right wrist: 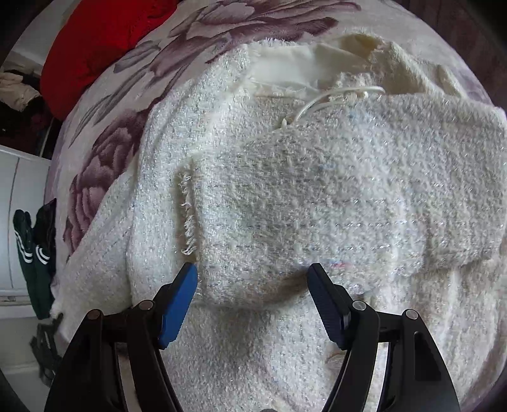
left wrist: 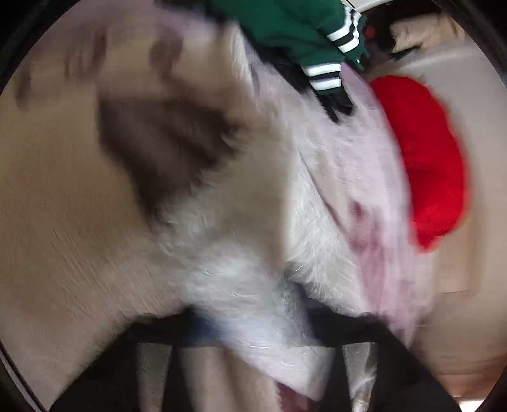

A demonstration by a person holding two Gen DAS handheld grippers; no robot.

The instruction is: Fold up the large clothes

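Note:
A white fuzzy knit garment (right wrist: 317, 196) with glittery threads lies spread on a floral blanket (right wrist: 133, 101), one sleeve folded across its body. My right gripper (right wrist: 252, 267) hovers just above the sleeve's end, open, with its blue pads (right wrist: 177, 301) on either side of the fabric and not pressing it. The left wrist view is heavily blurred. There a fold of the white garment (left wrist: 317, 206) runs down into my left gripper (left wrist: 269, 332), which is shut on it. The cloth hides the left fingertips.
A red cloth (right wrist: 95, 41) lies at the blanket's far edge, also seen as the red cloth (left wrist: 427, 158) in the left view. A green garment with white stripes (left wrist: 301, 28) hangs off the bed's side, next to white furniture (right wrist: 19, 206).

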